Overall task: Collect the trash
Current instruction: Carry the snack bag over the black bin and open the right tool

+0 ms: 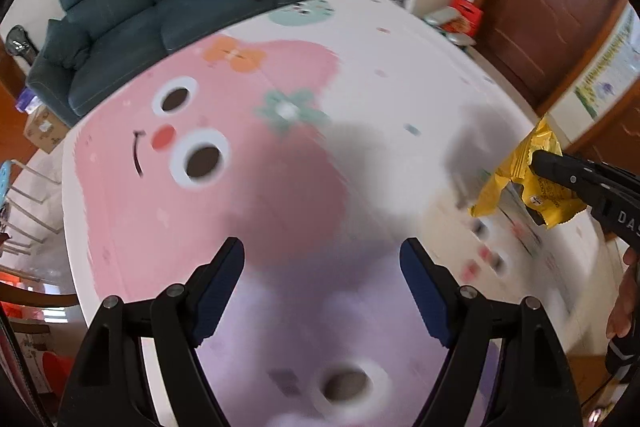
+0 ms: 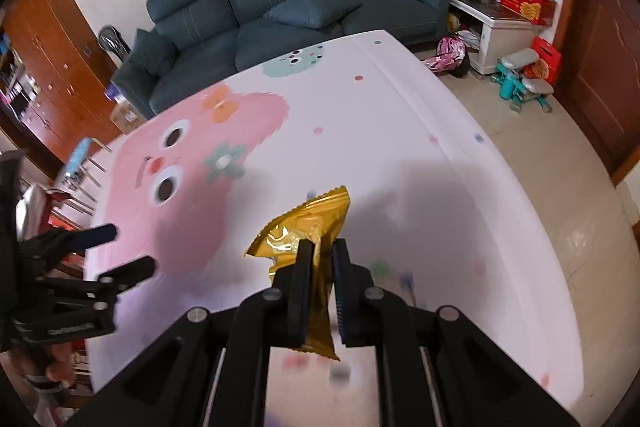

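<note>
Aloft, right gripper (image 2: pixel 320 259) pinching wrapper (image 2: pixel 308 227)

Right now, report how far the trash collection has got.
Done: the yellow wrapper is off the cartoon mat, lifted above it. In hand: the right gripper has its jaws shut on it; the left gripper is open and holds nothing. Left: dropping the wrapper somewhere; no bin shows in either view.

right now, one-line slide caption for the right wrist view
Right gripper clamps a gold snack wrapper above the cartoon play mat.
</note>
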The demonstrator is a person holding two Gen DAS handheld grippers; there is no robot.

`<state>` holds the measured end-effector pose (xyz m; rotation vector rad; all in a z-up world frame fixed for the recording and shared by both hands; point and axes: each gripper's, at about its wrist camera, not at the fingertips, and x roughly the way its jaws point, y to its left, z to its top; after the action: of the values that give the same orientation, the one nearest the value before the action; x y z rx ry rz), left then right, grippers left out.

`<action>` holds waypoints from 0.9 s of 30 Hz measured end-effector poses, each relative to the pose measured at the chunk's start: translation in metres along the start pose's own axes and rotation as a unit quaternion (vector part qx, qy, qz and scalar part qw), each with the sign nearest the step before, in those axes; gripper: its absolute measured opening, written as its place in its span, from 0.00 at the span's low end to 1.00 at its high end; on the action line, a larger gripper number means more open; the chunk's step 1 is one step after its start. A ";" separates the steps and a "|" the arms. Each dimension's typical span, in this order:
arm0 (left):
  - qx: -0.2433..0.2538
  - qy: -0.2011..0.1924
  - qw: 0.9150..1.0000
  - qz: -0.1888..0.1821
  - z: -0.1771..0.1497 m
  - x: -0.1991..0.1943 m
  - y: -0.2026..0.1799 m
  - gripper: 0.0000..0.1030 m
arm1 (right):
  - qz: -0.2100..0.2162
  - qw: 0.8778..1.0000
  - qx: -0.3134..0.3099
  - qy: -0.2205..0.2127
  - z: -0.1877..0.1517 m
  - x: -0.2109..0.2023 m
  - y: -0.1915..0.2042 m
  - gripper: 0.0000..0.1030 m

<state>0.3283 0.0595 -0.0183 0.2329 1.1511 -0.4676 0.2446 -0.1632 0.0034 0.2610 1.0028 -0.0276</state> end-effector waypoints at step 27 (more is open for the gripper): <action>0.158 -0.001 0.985 -0.070 -0.242 -0.054 -0.212 0.76 | 0.004 0.980 0.197 -0.023 -0.319 -0.125 -0.072 0.10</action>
<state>0.0126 -0.0152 -0.0526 0.4272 1.0918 -0.7753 -0.0977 -0.1714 -0.0694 0.6240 0.9441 -0.2247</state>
